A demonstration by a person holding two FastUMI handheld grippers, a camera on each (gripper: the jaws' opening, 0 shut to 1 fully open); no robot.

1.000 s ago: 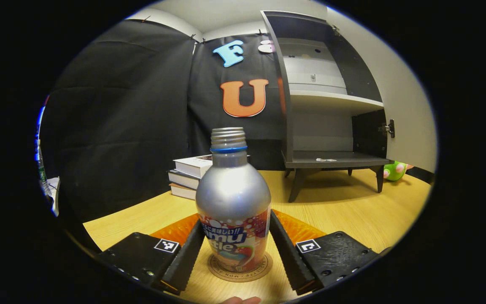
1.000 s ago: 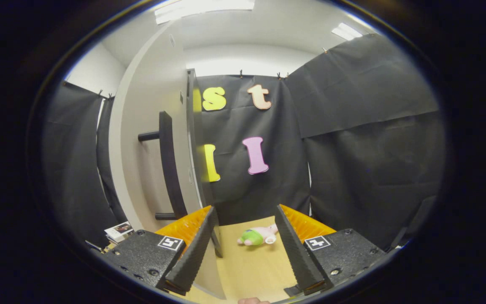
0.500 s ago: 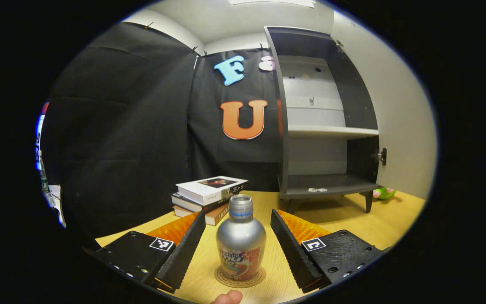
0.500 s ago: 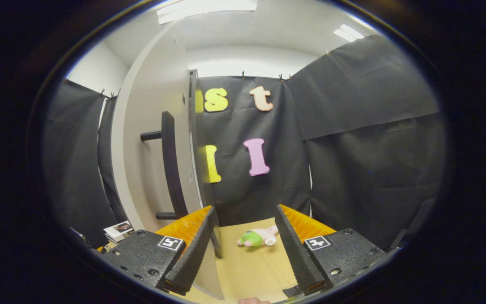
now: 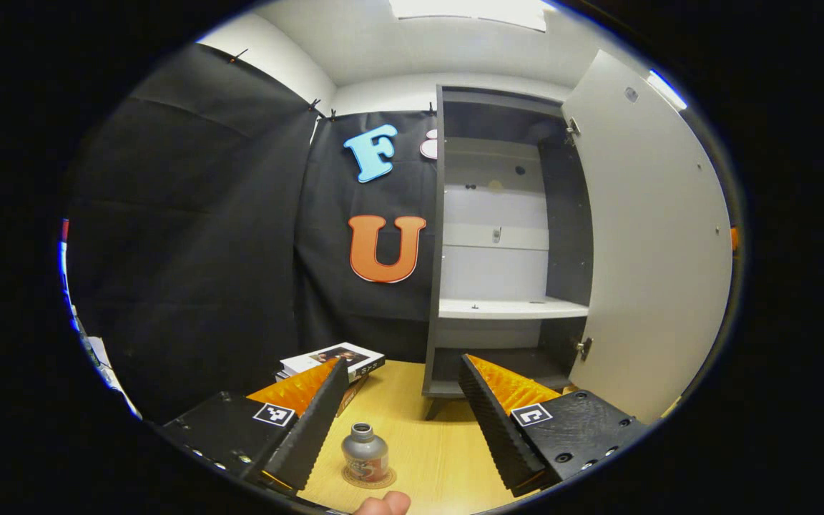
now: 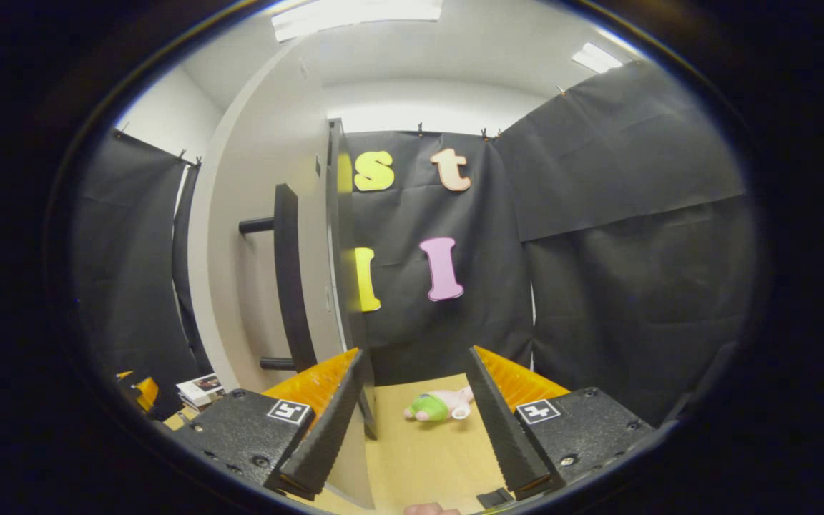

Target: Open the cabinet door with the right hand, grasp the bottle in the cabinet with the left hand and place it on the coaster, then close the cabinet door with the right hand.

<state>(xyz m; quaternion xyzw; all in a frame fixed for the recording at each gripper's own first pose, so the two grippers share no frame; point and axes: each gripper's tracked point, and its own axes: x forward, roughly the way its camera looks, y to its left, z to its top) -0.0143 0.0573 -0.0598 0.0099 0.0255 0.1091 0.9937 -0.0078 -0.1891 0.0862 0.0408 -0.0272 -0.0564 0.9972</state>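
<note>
Bottle between spread fingers, untouched

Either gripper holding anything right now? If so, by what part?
Nothing is held. Left gripper is open, the bottle standing free on the coaster. Right gripper is open, nothing between its fingers.
</note>
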